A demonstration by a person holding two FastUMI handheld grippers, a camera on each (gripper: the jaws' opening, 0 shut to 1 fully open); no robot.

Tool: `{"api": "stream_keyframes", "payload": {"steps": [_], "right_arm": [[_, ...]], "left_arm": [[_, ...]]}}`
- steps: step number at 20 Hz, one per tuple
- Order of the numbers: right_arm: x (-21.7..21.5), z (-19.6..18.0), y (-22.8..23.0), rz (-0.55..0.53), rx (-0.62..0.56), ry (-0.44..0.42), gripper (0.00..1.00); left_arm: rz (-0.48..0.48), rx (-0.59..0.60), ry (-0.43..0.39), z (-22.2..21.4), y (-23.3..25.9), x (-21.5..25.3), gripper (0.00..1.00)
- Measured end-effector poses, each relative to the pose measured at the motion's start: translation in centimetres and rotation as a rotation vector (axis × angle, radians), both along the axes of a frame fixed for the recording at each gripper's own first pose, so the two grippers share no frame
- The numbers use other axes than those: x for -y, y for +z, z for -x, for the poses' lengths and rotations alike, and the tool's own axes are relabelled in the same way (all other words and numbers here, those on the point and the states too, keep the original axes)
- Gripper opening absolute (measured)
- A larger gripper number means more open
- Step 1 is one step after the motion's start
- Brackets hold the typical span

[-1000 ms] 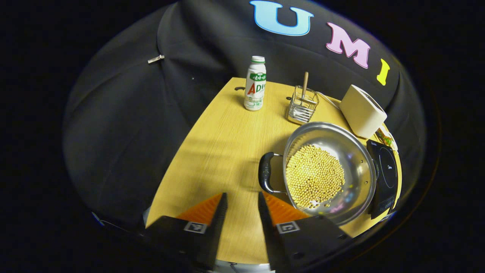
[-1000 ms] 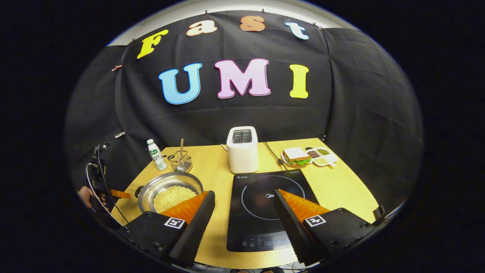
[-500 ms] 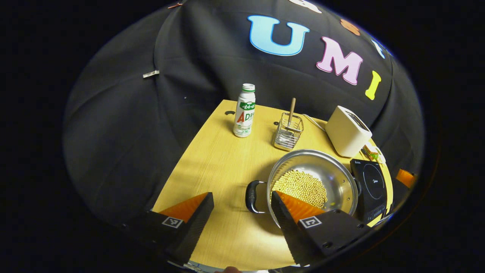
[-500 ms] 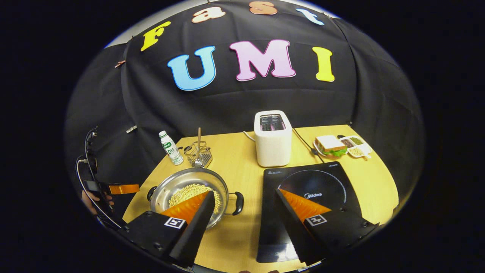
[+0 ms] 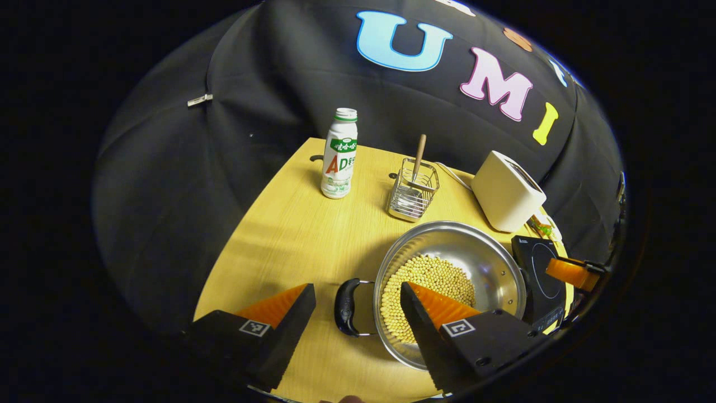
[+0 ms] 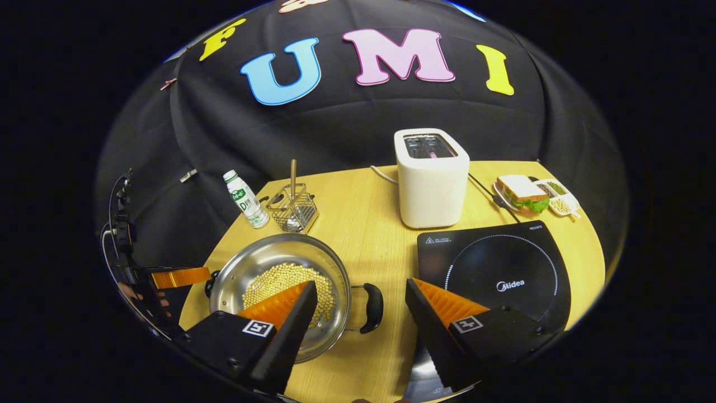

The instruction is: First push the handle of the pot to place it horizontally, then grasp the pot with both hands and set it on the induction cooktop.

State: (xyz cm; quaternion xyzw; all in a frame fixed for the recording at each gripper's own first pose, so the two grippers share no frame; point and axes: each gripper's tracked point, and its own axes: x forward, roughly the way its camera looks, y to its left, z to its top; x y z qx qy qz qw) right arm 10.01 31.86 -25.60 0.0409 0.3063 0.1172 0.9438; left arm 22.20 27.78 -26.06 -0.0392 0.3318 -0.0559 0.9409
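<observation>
Pot (image 6: 282, 291): steel, two black side handles, part-filled with pale beans; stands on the worktop (image 5: 291, 235) just left of the induction cooktop (image 6: 498, 277), not yet on it.

Change over the last second: both cameras have come in lower and nearer, so the pot fills more of each view, and its right handle (image 6: 372, 307), hidden a second ago, now shows. Pot appears unmoved. Handles lie out to either side, level with the rim; judged: the handle-levelling step looks done and the two-handed grasp is being set up.

Left gripper (image 5: 358, 294): wide open, holding nothing. Left handle (image 5: 345, 307) sits in the gap between its fingers, apparently untouched; one finger overlaps the pot rim in view, contact cannot be told.

Right gripper (image 6: 361, 291): wide open, empty. Right handle lies between its fingers, nearer the left one; no contact apparent.

Other items on the worktop: drink bottle (image 5: 339, 154), wire utensil holder (image 5: 413, 190), white toaster (image 6: 432, 176), sandwich plate (image 6: 520, 190).

Outstanding, judged: close on both handles, lift, carry right onto cooktop.
</observation>
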Motion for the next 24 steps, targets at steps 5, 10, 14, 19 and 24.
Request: {"api": "stream_keyframes", "payload": {"steps": [5,10,14,19,24], "right_arm": [[-1.1,-1.5,-3.4,-0.012,-0.048,-0.013,0.99],[-2.5,-1.2,-5.8,-0.022,-0.1,0.014,0.99],[-2.6,-1.3,-6.9,-0.015,-0.115,0.01,0.98],[-2.2,-0.6,-8.1,-0.019,-0.146,-0.02,0.87],[-1.4,-0.3,-9.1,0.01,-0.142,-0.034,0.57]], "left_arm": [[0.033,-0.033,0.016,-1.6,-2.6,-0.5,0.95],[0.081,-0.07,-0.003,-2.7,-4.9,0.3,0.95],[0.091,-0.095,0.005,-2.7,-6.9,1.2,0.9],[0.091,-0.105,0.011,-2.3,-8.1,1.6,0.83],[0.135,-0.105,0.021,-1.9,-8.2,1.3,0.67]]}}
